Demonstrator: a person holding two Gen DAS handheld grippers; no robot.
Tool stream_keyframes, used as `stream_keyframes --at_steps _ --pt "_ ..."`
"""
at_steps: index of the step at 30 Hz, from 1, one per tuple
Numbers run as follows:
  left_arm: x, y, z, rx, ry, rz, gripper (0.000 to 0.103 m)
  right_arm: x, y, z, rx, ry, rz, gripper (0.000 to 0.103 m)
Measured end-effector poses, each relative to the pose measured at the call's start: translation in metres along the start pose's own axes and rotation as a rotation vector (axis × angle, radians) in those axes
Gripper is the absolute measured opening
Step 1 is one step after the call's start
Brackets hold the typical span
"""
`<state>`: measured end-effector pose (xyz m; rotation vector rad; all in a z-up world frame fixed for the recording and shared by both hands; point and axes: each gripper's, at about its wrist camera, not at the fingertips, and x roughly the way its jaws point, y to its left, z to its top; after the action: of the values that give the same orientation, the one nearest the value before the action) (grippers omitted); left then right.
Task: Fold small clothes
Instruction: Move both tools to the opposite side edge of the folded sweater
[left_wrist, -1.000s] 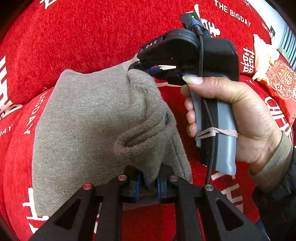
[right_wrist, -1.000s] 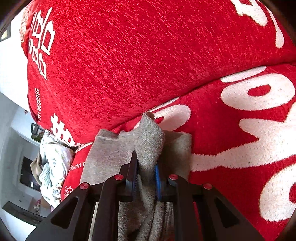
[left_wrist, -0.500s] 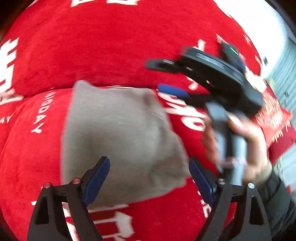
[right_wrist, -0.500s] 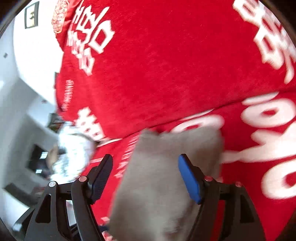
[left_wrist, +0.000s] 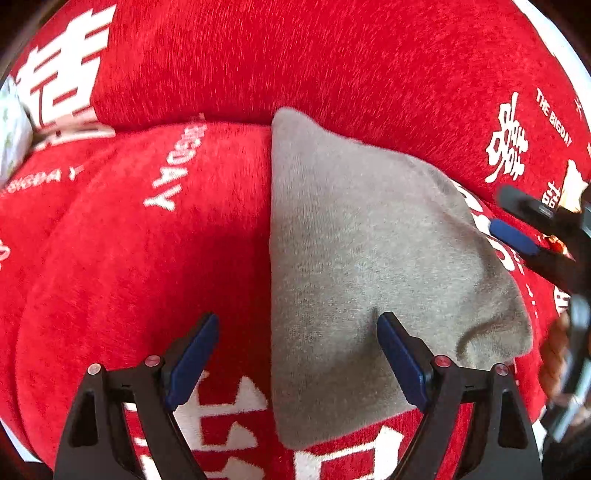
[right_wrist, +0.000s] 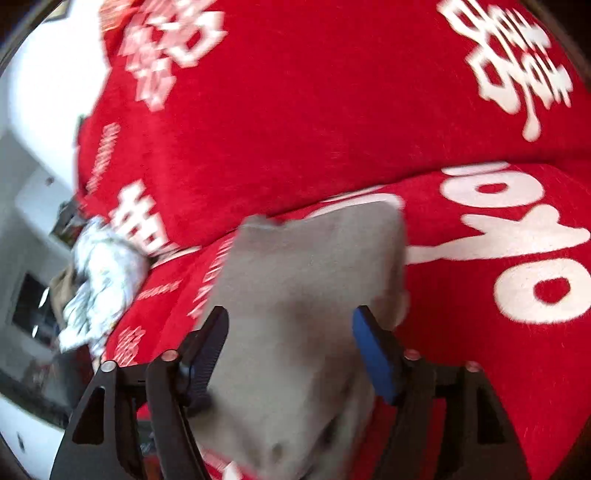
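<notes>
— Garment count? One grey knit garment (left_wrist: 369, 266), folded, flat on the red sofa cushion (left_wrist: 147, 258).
— Direction?
— Long axis runs from sofa front toward the backrest.
— Tools?
— Two, both spread wide, empty: left tool (left_wrist: 299, 354) straddles its left edge; right tool (right_wrist: 290, 350) hovers over it.

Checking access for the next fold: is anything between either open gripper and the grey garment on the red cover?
Nothing visible is. The left gripper hangs open straddling the left edge of the grey garment, and the right gripper is open directly over it. Only the red cover lies around the garment.
</notes>
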<state>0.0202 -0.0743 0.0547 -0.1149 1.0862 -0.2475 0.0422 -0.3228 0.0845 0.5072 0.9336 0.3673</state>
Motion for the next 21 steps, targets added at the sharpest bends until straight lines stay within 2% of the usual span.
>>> stream_keyframes --at_steps 2,4,6,9,11,13,14,16,18,20,21 --pt "-0.003 0.002 0.003 0.005 -0.01 0.004 0.088 -0.013 0.012 -0.021 -0.03 -0.001 0.084 0.079" --pt "-0.004 0.005 0.002 -0.002 -0.007 0.007 0.088 -0.014 0.014 -0.038 -0.008 0.019 0.155 0.08" --pt "0.003 0.011 0.0 -0.004 0.002 0.017 0.088 -0.013 0.01 -0.054 0.011 0.04 0.173 0.08" --pt "0.005 0.017 -0.005 -0.002 0.009 0.008 0.088 -0.007 -0.012 -0.072 0.047 0.046 0.023 0.079" --pt "0.004 0.019 -0.007 0.01 0.014 0.001 0.088 -0.015 -0.024 -0.076 0.087 0.012 0.055 0.077" --pt "-0.002 0.025 -0.007 0.035 0.009 -0.004 0.088 -0.027 -0.027 -0.076 0.099 -0.002 0.017 0.079" --pt "-0.005 0.029 -0.004 0.048 0.003 0.0 0.088 -0.036 -0.027 -0.074 0.081 -0.011 -0.068 0.081" --pt "-0.015 0.046 0.007 0.045 -0.019 0.021 0.088 -0.055 -0.033 -0.068 0.047 -0.043 -0.176 0.082" --pt "-0.022 0.07 0.022 0.0 -0.03 0.049 0.088 -0.081 -0.053 -0.058 0.091 -0.092 -0.242 0.082" --pt "-0.026 0.103 0.044 -0.095 -0.013 0.018 0.088 -0.105 -0.077 -0.047 0.172 -0.15 -0.295 0.083" --pt "-0.025 0.117 0.054 -0.143 0.008 -0.023 0.088 -0.114 -0.088 -0.042 0.209 -0.174 -0.305 0.084"
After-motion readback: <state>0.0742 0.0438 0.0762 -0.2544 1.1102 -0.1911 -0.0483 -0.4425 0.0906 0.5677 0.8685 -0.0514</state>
